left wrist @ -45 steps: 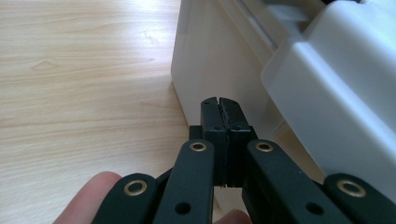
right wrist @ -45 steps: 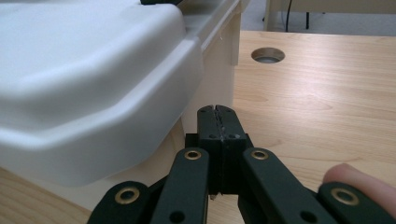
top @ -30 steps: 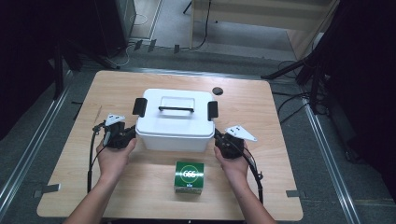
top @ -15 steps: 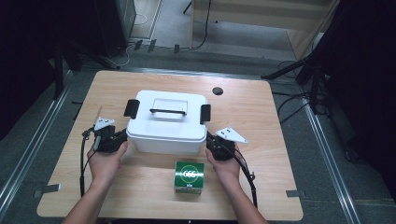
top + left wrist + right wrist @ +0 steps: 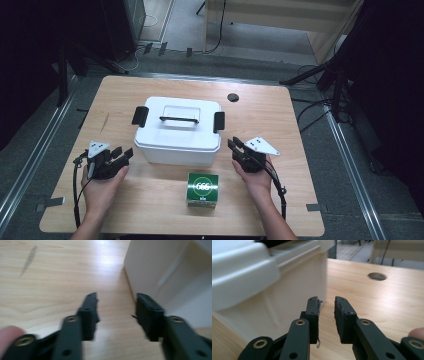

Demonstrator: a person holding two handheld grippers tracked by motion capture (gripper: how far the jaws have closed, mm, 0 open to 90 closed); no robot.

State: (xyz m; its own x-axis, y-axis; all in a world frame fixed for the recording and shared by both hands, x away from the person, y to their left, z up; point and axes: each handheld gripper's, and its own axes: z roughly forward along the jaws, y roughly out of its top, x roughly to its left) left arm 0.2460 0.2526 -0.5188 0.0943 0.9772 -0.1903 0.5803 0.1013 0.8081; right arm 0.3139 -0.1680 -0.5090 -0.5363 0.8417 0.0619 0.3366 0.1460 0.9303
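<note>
A white lidded box (image 5: 177,135) with a black handle (image 5: 179,119) and black side latches stands mid-table. My left gripper (image 5: 124,154) lies on the table just off its left side, open, with nothing between the jaws. In the left gripper view, the left gripper (image 5: 117,301) points along the box wall (image 5: 165,275) at the right. My right gripper (image 5: 234,146) sits close to the box's right front corner. In the right gripper view, the right gripper (image 5: 326,301) is open by a narrow gap and holds nothing, with the box (image 5: 262,287) beside it.
A green carton (image 5: 202,189) with a white round logo stands in front of the box, between my hands. A round cable hole (image 5: 232,97) (image 5: 377,276) lies in the tabletop behind the box to the right. Cables trail from both grippers toward the front edge.
The box slid slightly left between the grippers. Both grippers have since drawn away from its sides, the left one down and to the left, the right one back to the right.
</note>
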